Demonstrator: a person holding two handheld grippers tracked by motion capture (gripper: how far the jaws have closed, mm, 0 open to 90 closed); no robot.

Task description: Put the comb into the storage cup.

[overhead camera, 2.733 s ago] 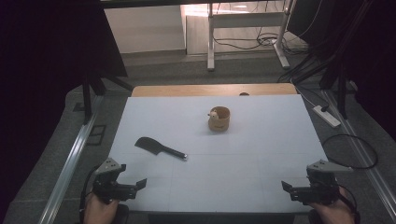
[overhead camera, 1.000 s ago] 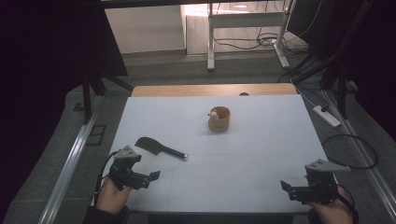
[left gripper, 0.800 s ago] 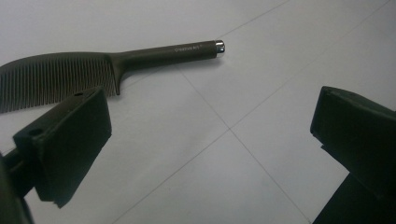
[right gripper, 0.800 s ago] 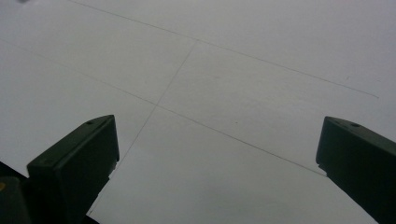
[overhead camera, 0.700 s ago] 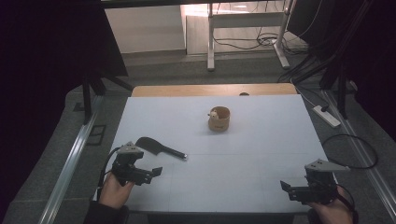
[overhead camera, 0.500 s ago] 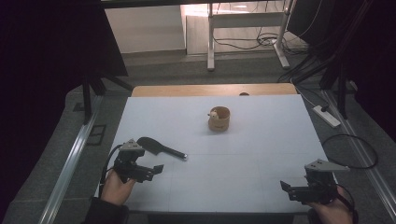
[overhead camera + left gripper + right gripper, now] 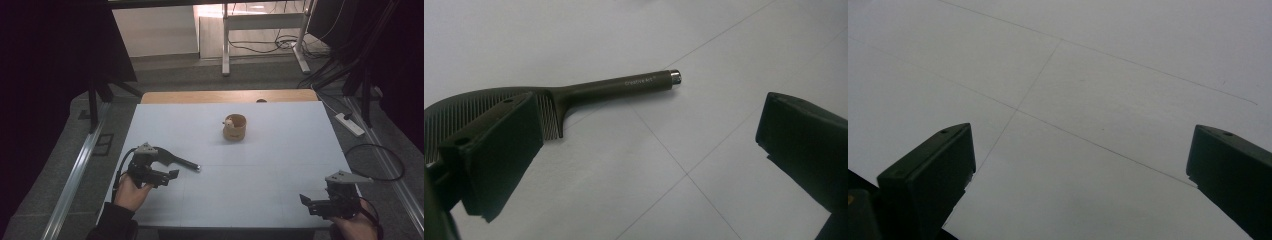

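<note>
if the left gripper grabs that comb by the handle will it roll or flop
The comb looks like one rigid moulded piece, so probably no flop. Its flat toothed head lies on the table, so rolling seems unlikely. The slim, smooth handle might pivot between the open jaws of the left gripper.

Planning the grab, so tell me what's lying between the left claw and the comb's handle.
Nothing: in the left gripper view, bare white table separates the open left claw from the comb.

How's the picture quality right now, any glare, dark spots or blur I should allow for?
High view: bright patch on the floor beyond the table, both sides of the room nearly black, the cup small but clear. Left gripper view: the comb is sharp enough to show lettering on its handle; near jaws soft. Right gripper view: even, dim light, faint lines on the sheet, no glare.
</note>
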